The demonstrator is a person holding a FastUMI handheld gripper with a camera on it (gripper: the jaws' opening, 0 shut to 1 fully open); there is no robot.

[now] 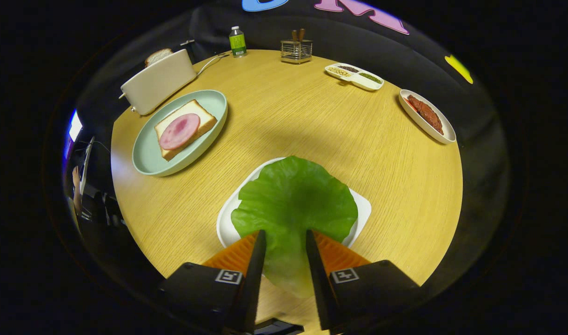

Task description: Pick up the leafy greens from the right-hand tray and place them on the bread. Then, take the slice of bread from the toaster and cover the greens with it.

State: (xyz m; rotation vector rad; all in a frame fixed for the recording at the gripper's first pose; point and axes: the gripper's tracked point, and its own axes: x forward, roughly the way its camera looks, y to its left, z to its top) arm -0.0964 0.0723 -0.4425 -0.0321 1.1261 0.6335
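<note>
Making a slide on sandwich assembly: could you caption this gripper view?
Gripper fingers straddle the lettuce leaf over its white tray; ham-topped bread and toaster wait beyond.

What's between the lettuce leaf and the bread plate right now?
Gripper view: only bare wooden table separates the lettuce leaf, which lies between the open hand-held gripper fingers, from the bread plate.

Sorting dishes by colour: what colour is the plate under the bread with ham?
Pale mint green plate, clearest in the gripper view, beyond the tool.
</note>
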